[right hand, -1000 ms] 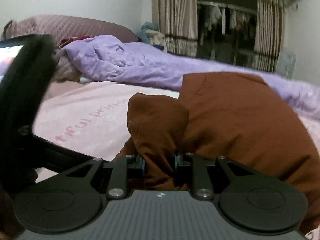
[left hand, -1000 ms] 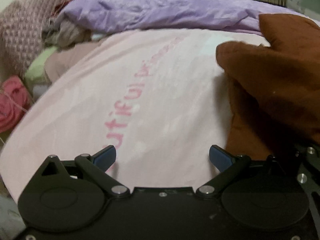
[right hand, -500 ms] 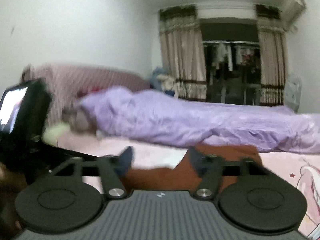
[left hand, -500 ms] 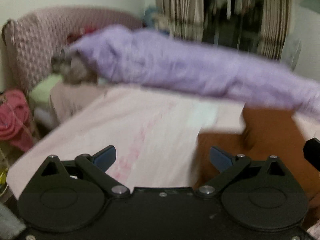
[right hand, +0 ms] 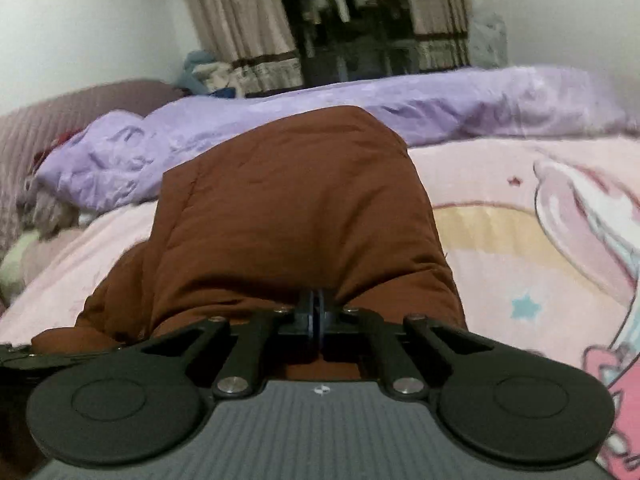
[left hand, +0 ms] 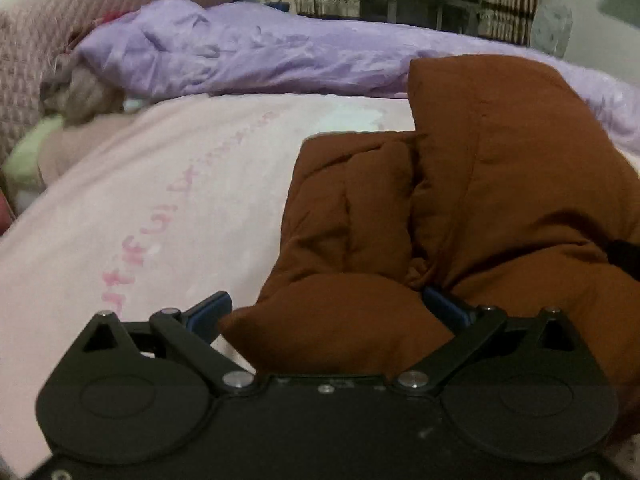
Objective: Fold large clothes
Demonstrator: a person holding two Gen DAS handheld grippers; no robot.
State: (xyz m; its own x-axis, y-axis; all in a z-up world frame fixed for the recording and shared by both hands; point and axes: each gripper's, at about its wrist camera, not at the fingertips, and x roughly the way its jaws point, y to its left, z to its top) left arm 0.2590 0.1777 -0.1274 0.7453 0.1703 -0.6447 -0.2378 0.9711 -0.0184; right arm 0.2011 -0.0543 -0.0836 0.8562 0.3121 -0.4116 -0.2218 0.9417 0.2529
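**One brown garment on the bed, pinched at its near edge**

A single padded brown garment [right hand: 288, 216] lies bunched on the pink printed bed sheet [left hand: 168, 200], humped up in the middle. Its near part is cut off behind both tools, so its full shape cannot be made out.

The right hand-held gripper [right hand: 316, 312] has its jaws fully together at the garment's near hem, with brown cloth gathered at the pads; how much fabric is caught between them is hidden.

The left hand-held gripper [left hand: 326, 314] stands wide apart. A rounded fold of the garment lies between its two blue fingertips [left hand: 210, 312], and the right-hand pad is partly covered by cloth; the pads do not press on it.

Beyond the garment runs one crumpled lilac duvet [left hand: 248, 52] across the bed, with a greyish bundle [left hand: 84, 92] at its left end, too blurred to identify. Two curtains [right hand: 240, 36] flank a dark window where hanging clothes are dimly visible.
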